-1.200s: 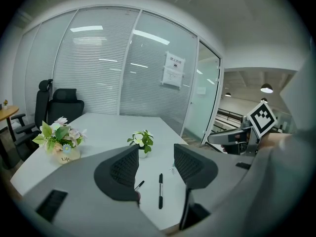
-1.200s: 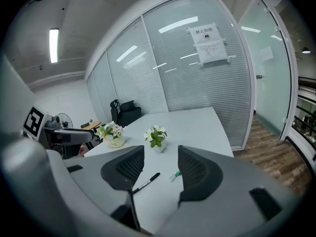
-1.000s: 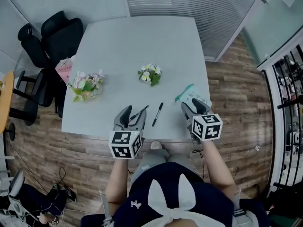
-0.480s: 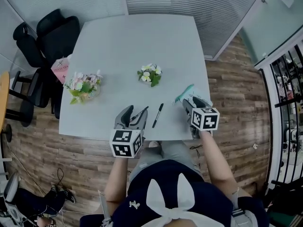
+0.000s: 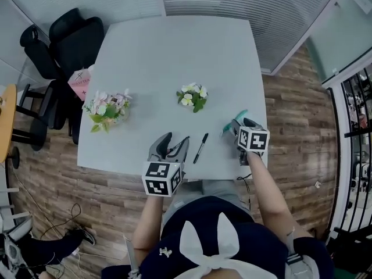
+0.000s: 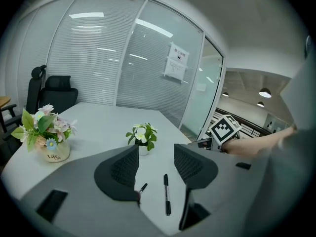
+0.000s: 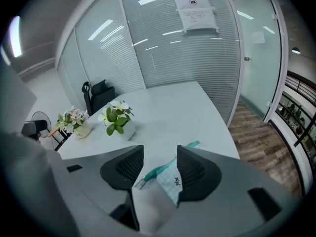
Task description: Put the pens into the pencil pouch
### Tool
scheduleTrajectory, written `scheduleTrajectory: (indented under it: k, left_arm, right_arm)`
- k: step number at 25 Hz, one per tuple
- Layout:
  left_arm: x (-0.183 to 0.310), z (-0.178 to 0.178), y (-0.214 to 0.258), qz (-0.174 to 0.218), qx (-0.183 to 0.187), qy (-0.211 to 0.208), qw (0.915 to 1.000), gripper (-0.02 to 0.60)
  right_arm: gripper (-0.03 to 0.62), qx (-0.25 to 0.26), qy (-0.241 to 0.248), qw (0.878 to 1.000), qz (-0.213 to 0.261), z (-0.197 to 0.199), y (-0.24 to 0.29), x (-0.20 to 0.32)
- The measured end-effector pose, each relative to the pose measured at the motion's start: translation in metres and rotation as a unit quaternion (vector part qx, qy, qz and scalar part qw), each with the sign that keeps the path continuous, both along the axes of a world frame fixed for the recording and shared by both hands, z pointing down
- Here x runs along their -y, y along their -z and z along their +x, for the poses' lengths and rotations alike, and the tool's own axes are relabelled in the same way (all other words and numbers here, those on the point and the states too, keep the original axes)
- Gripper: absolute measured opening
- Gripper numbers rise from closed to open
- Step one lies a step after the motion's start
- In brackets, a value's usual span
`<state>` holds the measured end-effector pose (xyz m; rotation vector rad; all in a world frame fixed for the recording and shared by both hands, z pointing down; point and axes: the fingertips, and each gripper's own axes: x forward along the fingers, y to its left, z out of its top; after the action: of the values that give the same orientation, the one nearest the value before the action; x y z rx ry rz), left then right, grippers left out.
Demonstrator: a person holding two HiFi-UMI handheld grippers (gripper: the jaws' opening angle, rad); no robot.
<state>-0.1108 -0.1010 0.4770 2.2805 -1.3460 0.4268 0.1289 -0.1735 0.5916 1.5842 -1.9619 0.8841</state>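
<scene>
- My right tool (image 5: 241, 125) has edged over the pencil pouch (image 7: 170, 177). Its jaws stand apart with the pouch between them, unclamped.
- My left tool (image 5: 176, 139), jaws apart and empty, hovers above the pens (image 6: 166, 194) lying on the tabletop (image 5: 174, 51). Grasping one comes next.

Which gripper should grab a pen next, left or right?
The left gripper: its open jaws frame both pens, while the right gripper is over the pencil pouch.

Left gripper (image 6: 157, 168), jaws apart and empty, two black pens (image 6: 167, 194) on the grey table (image 6: 98, 125) just ahead.
</scene>
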Motion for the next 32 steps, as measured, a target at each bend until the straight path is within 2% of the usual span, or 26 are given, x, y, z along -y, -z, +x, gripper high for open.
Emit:
scheduleTrajectory:
  k: [11, 13, 17, 23, 32]
  left_arm:
    - [0.017, 0.003, -0.029, -0.039, 0.006, 0.002, 0.9992, 0.215]
    - [0.018, 0.005, -0.033, -0.044, 0.006, 0.0, 0.999, 0.215]
    - [0.018, 0.01, -0.039, -0.052, 0.006, -0.002, 0.9986, 0.215]
    - [0.015, 0.014, -0.043, -0.055, 0.008, -0.005, 0.9984, 0.215]
    - [0.01, 0.016, -0.041, -0.049, 0.009, -0.005, 0.9987, 0.215]
  right_arm:
    - [0.21, -0.029, -0.051, 0.995, -0.081, 0.017, -0.064, 0.022]
    - [0.197, -0.036, -0.054, 0.994, -0.09, 0.019, -0.071, 0.024]
    - [0.129, -0.04, -0.045, 0.993, -0.099, 0.018, -0.08, 0.022]
    - [0.044, -0.02, -0.034, 0.996, -0.08, 0.016, -0.069, 0.021]
    - [0.032, 0.037, -0.03, 0.998, -0.037, 0.014, -0.031, 0.008]
